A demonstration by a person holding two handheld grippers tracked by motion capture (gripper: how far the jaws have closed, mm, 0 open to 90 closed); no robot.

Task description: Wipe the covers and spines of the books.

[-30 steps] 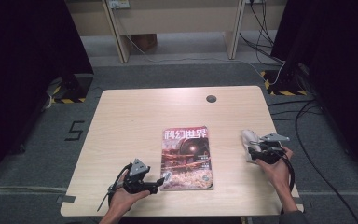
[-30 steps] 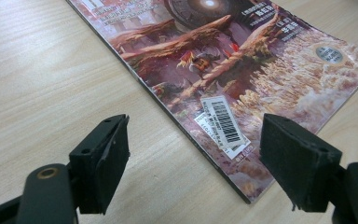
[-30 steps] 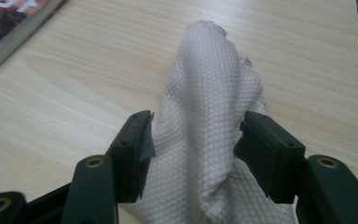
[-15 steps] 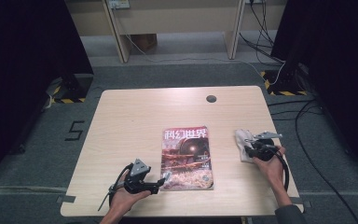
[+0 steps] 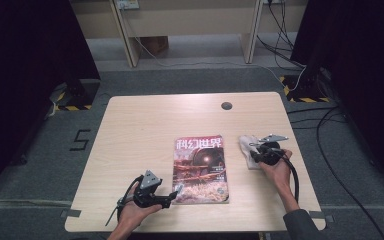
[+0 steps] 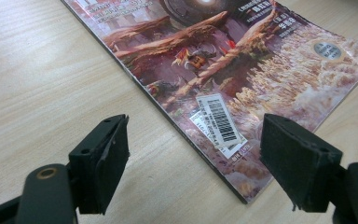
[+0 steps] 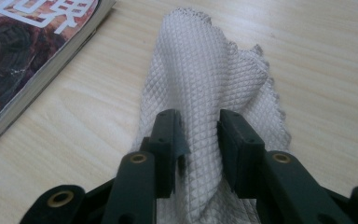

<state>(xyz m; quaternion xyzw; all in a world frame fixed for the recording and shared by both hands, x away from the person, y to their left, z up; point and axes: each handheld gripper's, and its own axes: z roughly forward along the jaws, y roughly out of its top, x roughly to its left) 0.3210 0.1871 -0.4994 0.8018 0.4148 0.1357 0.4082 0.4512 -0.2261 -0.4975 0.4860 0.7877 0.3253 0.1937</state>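
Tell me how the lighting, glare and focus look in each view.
High view: the table is evenly lit, its surroundings dark. Left gripper view: glare on the magazine cover's top edge, near tongs soft. Right gripper view: the cloth weave is sharp, with soft shadow in its folds.

surface: wooden table (image 5: 145, 125) | on it: magazine (image 5: 200, 170), white cloth (image 5: 246, 149)

Right gripper (image 7: 200, 140) jaws pinched together, just closed; left gripper (image 6: 193, 158) jaws wide apart, low.
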